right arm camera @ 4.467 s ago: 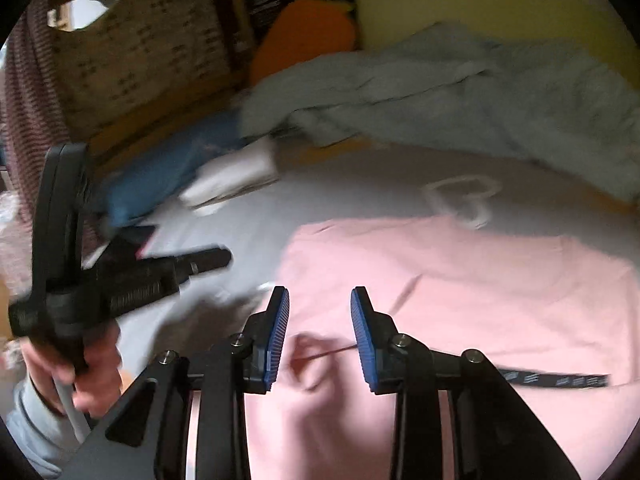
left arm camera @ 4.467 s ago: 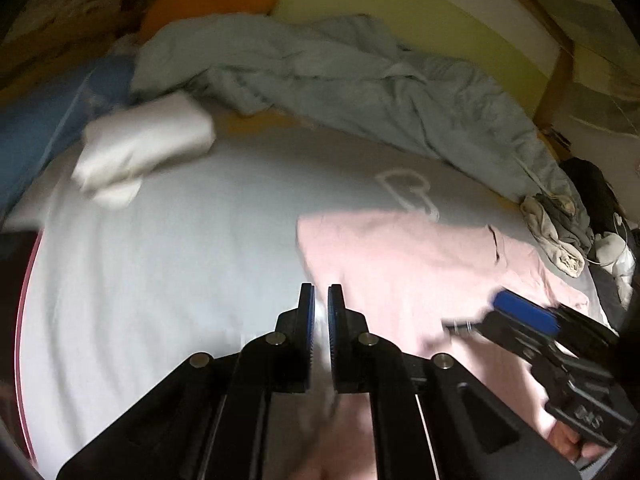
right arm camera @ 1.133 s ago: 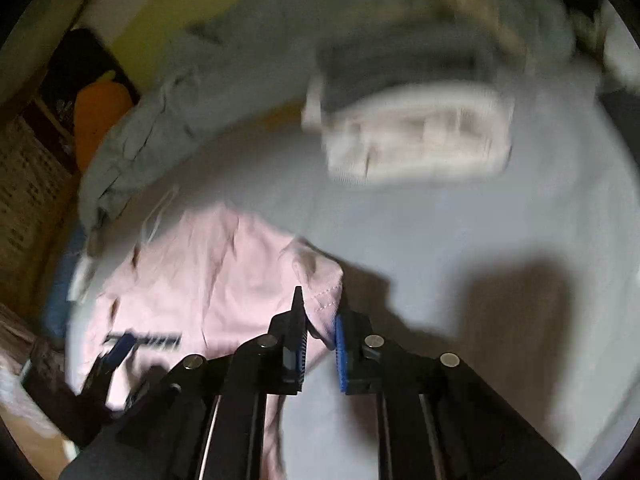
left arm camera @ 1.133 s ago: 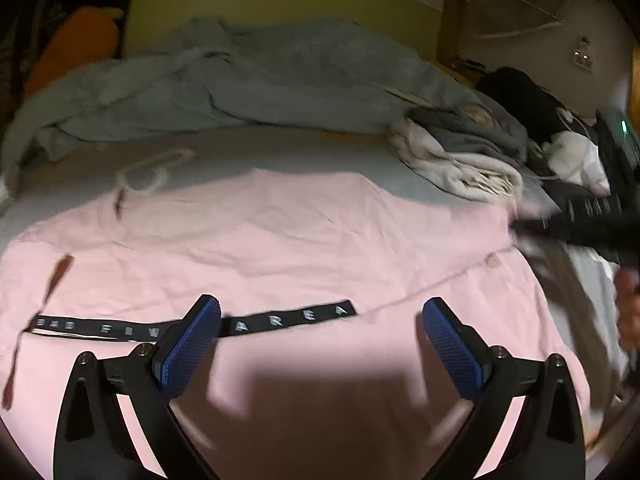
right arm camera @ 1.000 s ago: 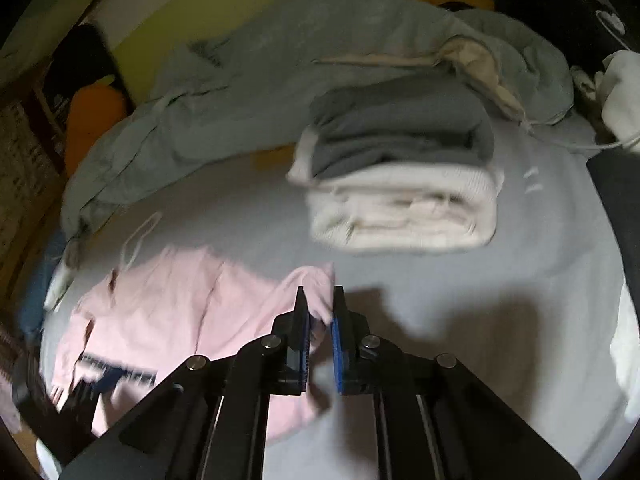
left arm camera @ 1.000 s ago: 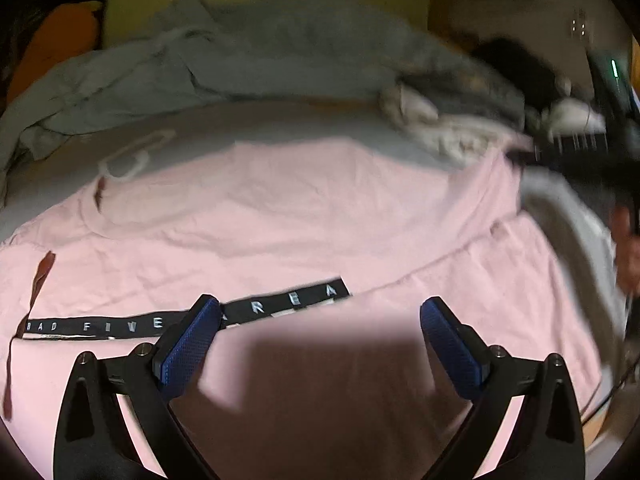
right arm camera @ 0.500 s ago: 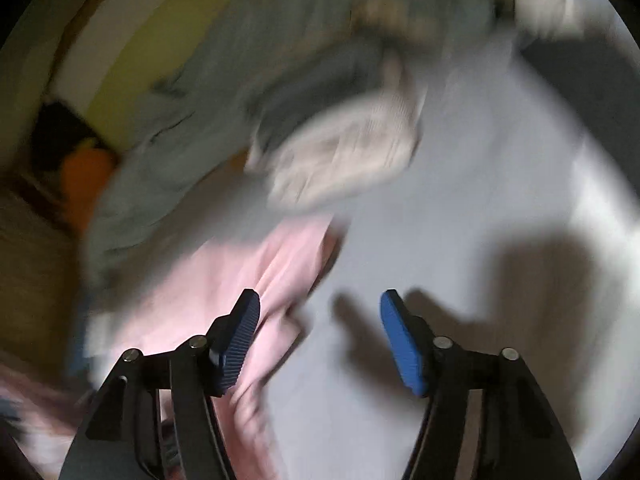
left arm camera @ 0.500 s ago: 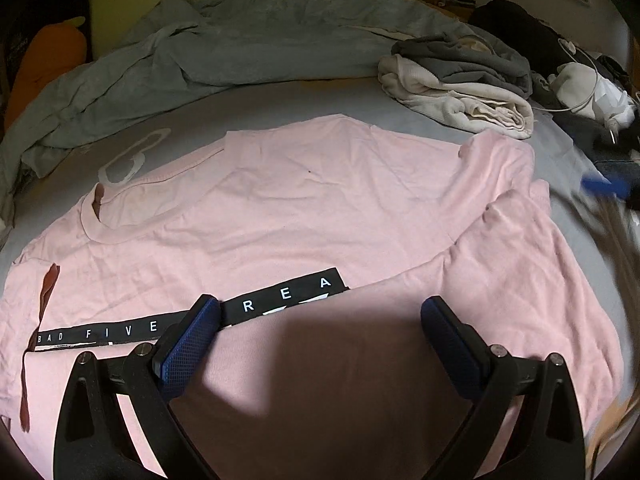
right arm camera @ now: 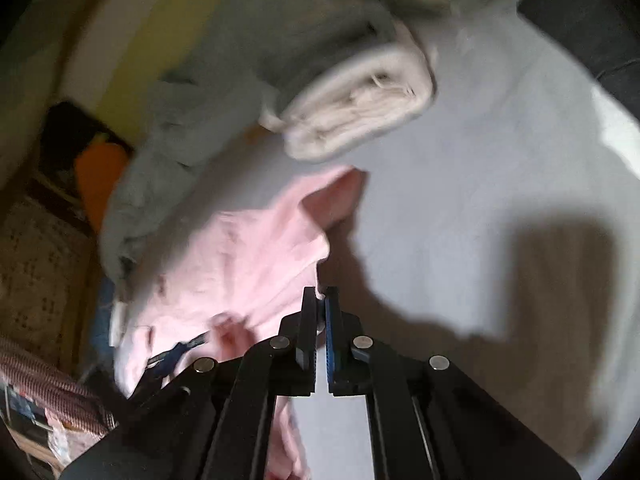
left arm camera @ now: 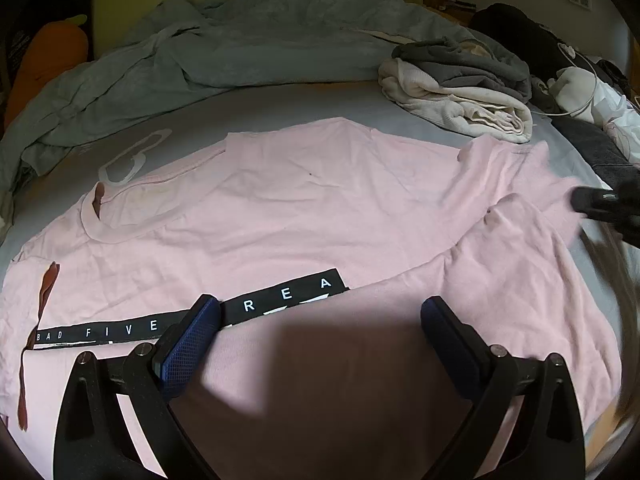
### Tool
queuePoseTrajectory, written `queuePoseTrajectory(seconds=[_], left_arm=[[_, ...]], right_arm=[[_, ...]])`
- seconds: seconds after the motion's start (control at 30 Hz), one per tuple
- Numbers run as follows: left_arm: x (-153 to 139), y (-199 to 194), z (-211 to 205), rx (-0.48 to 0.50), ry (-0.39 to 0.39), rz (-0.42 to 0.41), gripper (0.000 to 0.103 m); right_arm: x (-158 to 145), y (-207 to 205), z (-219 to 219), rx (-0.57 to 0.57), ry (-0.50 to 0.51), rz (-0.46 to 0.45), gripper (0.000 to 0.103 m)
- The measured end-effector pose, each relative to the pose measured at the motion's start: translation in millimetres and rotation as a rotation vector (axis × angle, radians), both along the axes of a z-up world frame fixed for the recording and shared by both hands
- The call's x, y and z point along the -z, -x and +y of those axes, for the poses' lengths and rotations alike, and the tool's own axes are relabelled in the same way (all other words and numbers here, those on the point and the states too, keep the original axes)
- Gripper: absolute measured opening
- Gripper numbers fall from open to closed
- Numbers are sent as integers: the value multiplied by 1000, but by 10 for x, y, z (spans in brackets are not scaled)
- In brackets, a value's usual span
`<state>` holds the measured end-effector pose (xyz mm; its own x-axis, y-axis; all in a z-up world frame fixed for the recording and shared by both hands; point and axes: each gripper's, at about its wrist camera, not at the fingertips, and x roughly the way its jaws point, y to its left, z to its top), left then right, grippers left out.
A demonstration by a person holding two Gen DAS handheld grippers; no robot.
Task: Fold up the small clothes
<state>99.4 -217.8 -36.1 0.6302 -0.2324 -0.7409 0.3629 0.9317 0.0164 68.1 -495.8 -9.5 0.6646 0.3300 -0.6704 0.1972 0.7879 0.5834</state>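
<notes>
Covering most of the grey bed sheet (left arm camera: 280, 104), pink T-shirt (left arm camera: 320, 200) — spread flat, black lettered band near the front. Folded cream-and-grey pile (left arm camera: 460, 92) beyond its right sleeve. Left gripper (left arm camera: 316, 336) — jaws wide, empty, hovering over the shirt. Right gripper (right arm camera: 319, 300) — released half a second ago, now pinched again on the sleeve-side edge; a first fold inward seems ready.
</notes>
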Motion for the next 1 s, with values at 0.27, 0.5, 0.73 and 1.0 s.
queuePoseTrajectory(seconds=[0.27, 0.5, 0.73, 1.0], left_arm=[[-4, -1, 5, -2, 1, -1, 100], [-6, 5, 5, -2, 5, 3, 100], [-26, 13, 39, 2, 31, -1, 100], [-644, 590, 772, -25, 323, -358, 97]], right_arm=[[44, 263, 272, -7, 185, 77, 6], [-176, 256, -97, 132, 196, -67, 66], [18, -383, -143, -18, 109, -11, 47], [-44, -550, 96, -27, 156, -39, 4]])
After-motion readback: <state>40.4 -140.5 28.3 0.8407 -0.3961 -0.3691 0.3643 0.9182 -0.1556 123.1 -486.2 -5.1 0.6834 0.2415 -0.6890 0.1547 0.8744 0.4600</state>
